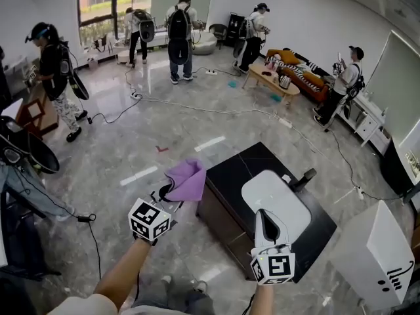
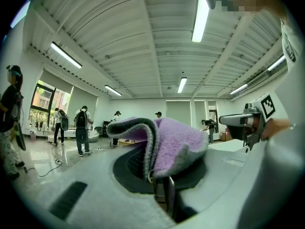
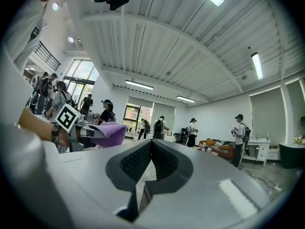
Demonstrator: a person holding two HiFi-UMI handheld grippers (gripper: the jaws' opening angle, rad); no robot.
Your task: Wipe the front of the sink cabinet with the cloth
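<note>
A purple cloth hangs folded from my left gripper, which is shut on it just left of the dark sink cabinet. In the left gripper view the cloth bulges out over the closed jaws of the left gripper. My right gripper is held above the white basin of the cabinet top. The right gripper is shut with nothing in it. The cloth also shows at the left of the right gripper view. Both grippers are tilted upward, toward the ceiling.
A black faucet stands at the basin's far side. A white box sits to the right of the cabinet. Cables run over the glossy floor. Several people stand farther back, near a sofa and low table.
</note>
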